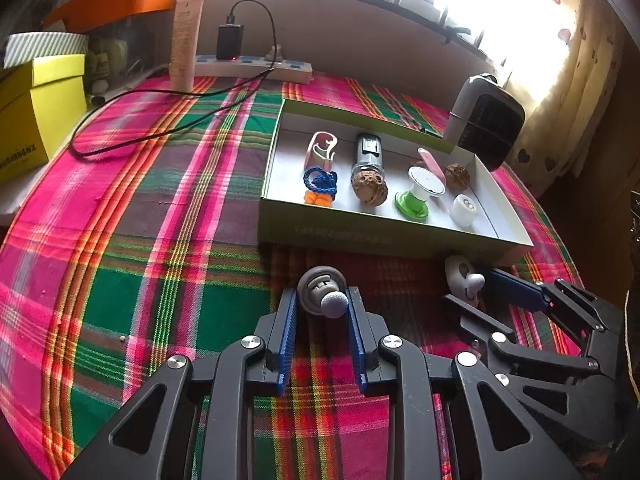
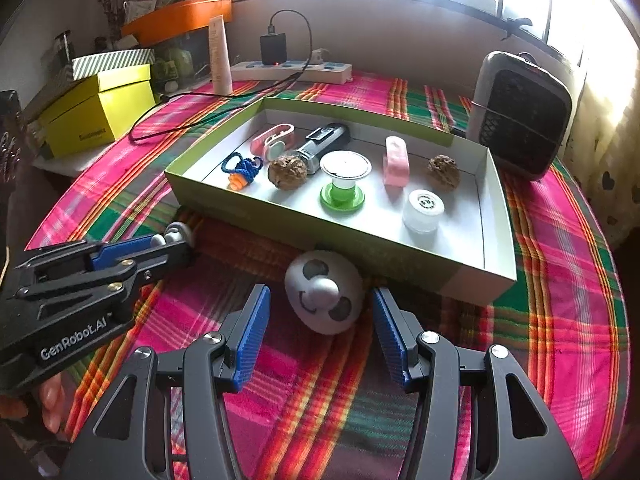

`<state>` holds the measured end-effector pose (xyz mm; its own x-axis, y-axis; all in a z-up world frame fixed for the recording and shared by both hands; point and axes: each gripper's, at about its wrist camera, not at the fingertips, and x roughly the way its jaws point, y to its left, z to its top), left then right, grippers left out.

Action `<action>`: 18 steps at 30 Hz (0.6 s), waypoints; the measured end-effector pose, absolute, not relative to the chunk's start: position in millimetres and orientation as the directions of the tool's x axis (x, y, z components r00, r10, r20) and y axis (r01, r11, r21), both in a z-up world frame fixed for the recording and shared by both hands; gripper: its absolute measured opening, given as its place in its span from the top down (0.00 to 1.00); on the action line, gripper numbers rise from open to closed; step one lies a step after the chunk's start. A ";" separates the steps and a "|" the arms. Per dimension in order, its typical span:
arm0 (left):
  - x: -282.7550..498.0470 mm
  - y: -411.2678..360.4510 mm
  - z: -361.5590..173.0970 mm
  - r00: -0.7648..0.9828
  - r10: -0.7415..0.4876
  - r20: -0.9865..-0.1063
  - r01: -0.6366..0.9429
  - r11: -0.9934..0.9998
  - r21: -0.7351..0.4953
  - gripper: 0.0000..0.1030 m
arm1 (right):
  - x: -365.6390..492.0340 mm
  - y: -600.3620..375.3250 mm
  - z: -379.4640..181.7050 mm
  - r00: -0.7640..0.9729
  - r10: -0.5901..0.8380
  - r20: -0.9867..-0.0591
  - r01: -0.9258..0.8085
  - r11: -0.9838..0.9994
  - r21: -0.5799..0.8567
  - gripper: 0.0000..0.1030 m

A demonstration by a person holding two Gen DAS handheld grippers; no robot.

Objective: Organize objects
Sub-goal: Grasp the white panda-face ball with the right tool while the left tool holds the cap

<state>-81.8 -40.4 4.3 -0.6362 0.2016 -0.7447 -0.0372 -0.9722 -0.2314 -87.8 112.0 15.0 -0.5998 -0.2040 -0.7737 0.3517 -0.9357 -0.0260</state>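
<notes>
White panda-faced toy (image 2: pixel 325 292) lies just before the tray (image 2: pixel 400 250), dead ahead between the right gripper's (image 2: pixel 320 330) open jaws, while the left gripper's (image 1: pixel 322 308) jaws clamp a grey knob (image 1: pixel 323 294)

Left wrist: we look low past our fingers (image 1: pixel 286 320) — tray (image 1: pixel 360 236) just ahead.
Right wrist: same, nearer — tray (image 2: pixel 304 236) shared.

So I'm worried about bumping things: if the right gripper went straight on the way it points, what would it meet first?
Probably the white panda-face toy, lying on the cloth between the open right gripper fingers. Behind it stands the tray's near wall.
</notes>
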 end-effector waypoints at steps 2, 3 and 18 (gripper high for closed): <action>-81.3 -40.9 4.2 -0.637 0.202 -0.744 -0.038 -0.972 -0.231 0.78 | -88.8 111.9 14.5 -0.600 -0.200 -0.775 0.347 -0.938 -0.026 0.48; -81.1 -41.1 4.3 -0.637 0.202 -0.744 -0.038 -0.972 -0.231 0.78 | -89.6 111.8 14.0 -0.596 -0.201 -0.777 0.345 -0.938 -0.023 0.48; -81.7 -41.3 4.7 -0.637 0.207 -0.743 -0.044 -0.972 -0.233 0.78 | -96.5 116.5 10.0 -0.595 -0.175 -0.785 0.287 -0.958 -0.003 0.48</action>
<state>-81.7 -41.3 4.7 -0.6365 0.2068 -0.7430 -0.0438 -0.9715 -0.2329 -96.5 116.5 10.0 -0.5946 -0.1755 -0.7846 0.2870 -0.9579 -0.0033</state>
